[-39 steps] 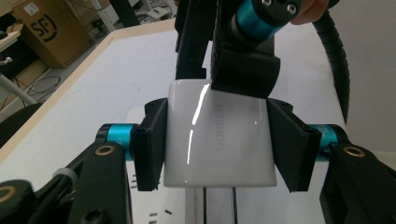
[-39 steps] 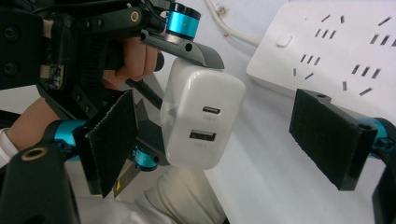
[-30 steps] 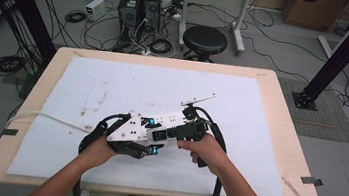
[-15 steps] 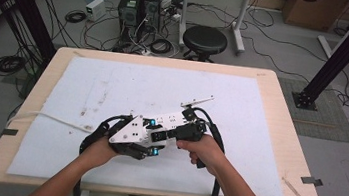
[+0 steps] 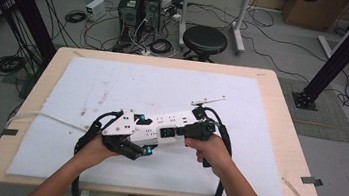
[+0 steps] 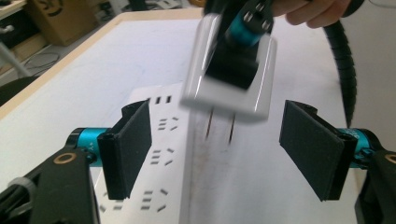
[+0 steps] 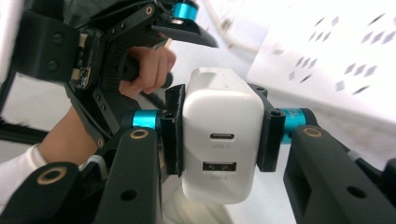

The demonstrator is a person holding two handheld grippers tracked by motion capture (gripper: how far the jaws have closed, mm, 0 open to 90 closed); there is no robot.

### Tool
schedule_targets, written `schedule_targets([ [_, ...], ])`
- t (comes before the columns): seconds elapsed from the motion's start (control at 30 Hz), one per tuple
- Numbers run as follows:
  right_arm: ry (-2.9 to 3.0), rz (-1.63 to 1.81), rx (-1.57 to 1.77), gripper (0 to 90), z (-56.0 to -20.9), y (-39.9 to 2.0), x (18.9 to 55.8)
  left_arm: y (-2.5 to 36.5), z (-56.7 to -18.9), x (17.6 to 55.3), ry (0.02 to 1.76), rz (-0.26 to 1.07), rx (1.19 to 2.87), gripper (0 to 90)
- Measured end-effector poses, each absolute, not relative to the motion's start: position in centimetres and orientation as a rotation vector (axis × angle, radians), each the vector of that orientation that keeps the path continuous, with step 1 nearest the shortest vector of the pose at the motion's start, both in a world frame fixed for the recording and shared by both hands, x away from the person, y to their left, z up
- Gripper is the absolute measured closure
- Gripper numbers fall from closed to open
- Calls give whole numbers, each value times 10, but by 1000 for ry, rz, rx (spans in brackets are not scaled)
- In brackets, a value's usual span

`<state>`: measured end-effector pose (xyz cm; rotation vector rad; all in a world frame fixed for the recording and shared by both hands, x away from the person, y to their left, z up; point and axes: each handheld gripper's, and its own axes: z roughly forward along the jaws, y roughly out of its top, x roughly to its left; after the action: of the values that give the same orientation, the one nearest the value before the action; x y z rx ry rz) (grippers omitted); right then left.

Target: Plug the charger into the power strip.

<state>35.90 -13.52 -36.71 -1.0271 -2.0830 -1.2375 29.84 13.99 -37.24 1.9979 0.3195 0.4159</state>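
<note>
In the high view the power strip (image 5: 156,126) lies on the white mat (image 5: 128,85) just below the frame's centre, slanting up to the right; its cable runs off toward the left edge of the tabletop (image 5: 282,106). The mat's upper half and right side lie bare. Both forearms enter from the bottom edge and meet over the strip. The left hand-held gripper (image 6: 219,140) has just been opening: its jaws stand spread either side of the strip, pads off it. The right hand-held gripper (image 7: 219,135) has just been closing and pinches the white charger (image 7: 219,140) by its sides, prongs just above the strip's sockets.
</note>
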Motion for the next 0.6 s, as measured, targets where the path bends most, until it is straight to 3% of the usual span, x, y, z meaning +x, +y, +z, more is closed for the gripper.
schedule_targets([
  [0.3,-2267,-1428,-1056,629,-359,-167,352,168,-377,303,498,464,1902,250],
  [0.6,-2371,-1452,-1113,629,-354,-187,350,179,-378,304,565,483,1860,250],
])
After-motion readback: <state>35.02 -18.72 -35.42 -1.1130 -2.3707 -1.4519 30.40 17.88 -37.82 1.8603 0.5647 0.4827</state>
